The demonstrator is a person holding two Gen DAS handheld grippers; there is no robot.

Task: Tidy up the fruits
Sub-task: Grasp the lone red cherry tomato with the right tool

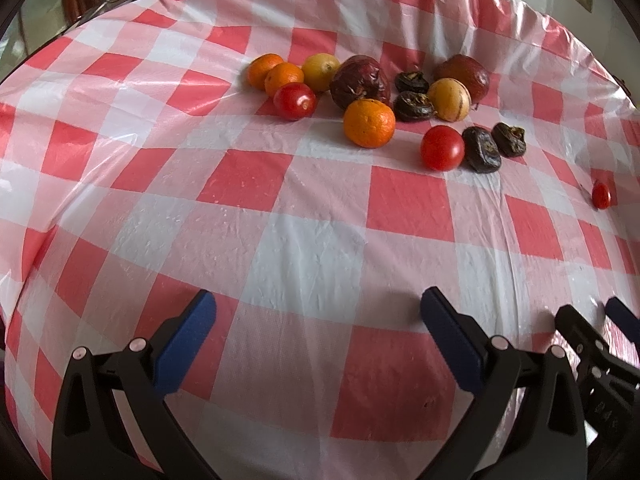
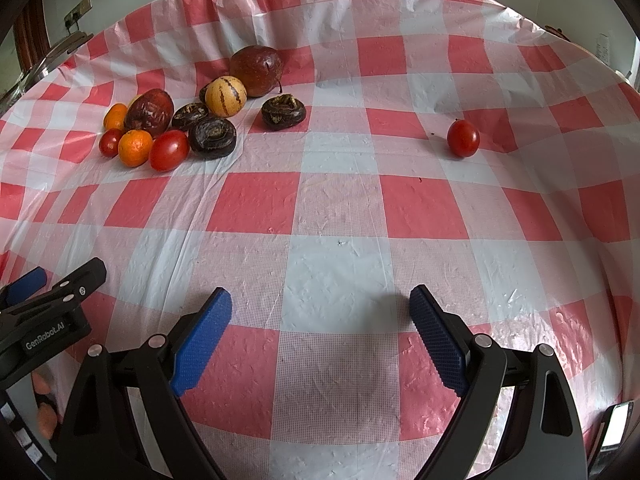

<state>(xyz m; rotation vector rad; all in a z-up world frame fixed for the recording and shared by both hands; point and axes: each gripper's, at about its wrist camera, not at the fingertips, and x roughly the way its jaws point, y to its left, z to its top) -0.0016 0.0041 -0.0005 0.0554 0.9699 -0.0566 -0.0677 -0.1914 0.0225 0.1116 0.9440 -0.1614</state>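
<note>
Checked counter (image 1: pixel 304 248) carries the fruit cluster (image 1: pixel 372 96) at its far side; left claw (image 1: pixel 318 320) and right claw (image 2: pixel 320 316) hover low over bare cloth, both spread, holding nothing. Right wrist view shows the lone tomato (image 2: pixel 463 138) clearly, well apart from the cluster; left view catches it only at the right edge.

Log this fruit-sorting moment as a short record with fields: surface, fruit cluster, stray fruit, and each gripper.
surface: red-and-white checked tablecloth
fruit cluster: oranges, tomatoes, dark wrinkled fruits, a striped yellow fruit and a red apple, grouped at far left in the right wrist view
stray fruit: lone tomato, apart from the cluster, to its right
left gripper: fingers open, empty, over the cloth
right gripper: fingers open, empty, over the cloth
fruit touched: none
</note>
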